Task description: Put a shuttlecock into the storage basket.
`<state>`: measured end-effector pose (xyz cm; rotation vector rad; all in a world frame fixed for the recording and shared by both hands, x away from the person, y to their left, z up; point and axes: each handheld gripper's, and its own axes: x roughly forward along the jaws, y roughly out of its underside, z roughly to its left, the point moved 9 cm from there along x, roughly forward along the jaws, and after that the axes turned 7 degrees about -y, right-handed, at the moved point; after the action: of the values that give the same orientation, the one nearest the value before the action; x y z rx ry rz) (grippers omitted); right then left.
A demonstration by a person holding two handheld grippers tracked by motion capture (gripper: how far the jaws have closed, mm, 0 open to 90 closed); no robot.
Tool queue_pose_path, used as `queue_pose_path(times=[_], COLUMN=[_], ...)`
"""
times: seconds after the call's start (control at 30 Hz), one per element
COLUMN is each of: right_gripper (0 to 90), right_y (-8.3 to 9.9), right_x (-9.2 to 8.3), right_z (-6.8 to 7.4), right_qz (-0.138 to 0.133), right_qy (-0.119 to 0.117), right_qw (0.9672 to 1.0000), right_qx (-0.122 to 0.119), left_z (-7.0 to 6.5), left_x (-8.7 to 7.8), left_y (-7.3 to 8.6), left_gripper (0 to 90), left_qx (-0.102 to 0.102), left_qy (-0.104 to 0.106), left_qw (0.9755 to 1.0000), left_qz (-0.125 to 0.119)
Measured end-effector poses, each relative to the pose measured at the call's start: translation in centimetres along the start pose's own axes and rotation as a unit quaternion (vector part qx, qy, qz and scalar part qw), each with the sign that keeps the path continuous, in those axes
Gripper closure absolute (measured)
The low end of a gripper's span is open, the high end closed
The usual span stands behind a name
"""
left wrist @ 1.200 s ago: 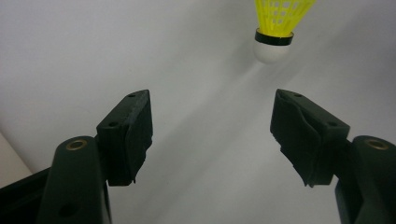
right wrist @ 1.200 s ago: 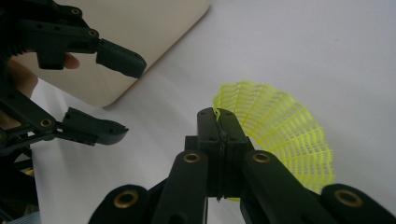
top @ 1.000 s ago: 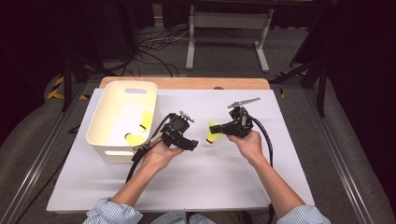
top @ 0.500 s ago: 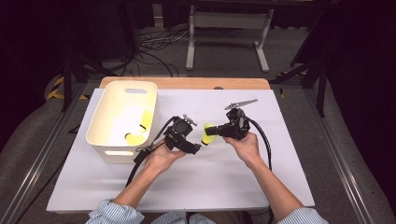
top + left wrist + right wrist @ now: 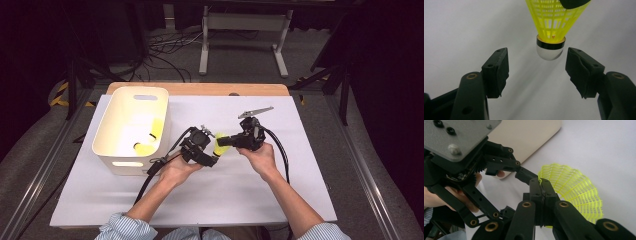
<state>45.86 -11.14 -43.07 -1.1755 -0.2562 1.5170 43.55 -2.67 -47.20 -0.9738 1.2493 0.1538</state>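
Beside the bin [image 5: 131, 131], right gripper [image 5: 541, 192] jaws pinch the shuttlecock [image 5: 554, 20]; left gripper [image 5: 536, 70], closing, flanks it untouched.

One white bin [image 5: 131, 131] stands on the table [image 5: 300, 165], and everything else is counted from it. Inside the bin lie two yellow shuttlecocks [image 5: 144, 148], one flat on its floor near the front wall and one leaning against its right wall. Outside the bin, just to its right, there is one more yellow shuttlecock [image 5: 219, 145], so three shuttlecocks in all. Also to the right of the bin are two black grippers: the left gripper [image 5: 210, 159] nearer the bin and the right gripper [image 5: 220, 142] farther from it. Two hands carry them, one hand [image 5: 176, 170] by the bin's front right corner and the other hand [image 5: 260, 157] farther right.
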Motion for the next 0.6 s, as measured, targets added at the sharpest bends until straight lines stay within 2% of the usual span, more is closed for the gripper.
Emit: queue_pose_path(times=[0.6], right_gripper=[90.0], right_y=[-0.26], right_x=[0.65], right_z=[0.79], right_qz=[0.002], right_qy=[-0.011], right_qw=[0.9999], right_qx=[-0.003], left_z=[-0.43], left_x=[0.83], left_y=[-0.15], left_gripper=[51.0], left_qx=[0.003], left_qy=[0.013], left_qw=[0.9999], left_qz=[0.006])
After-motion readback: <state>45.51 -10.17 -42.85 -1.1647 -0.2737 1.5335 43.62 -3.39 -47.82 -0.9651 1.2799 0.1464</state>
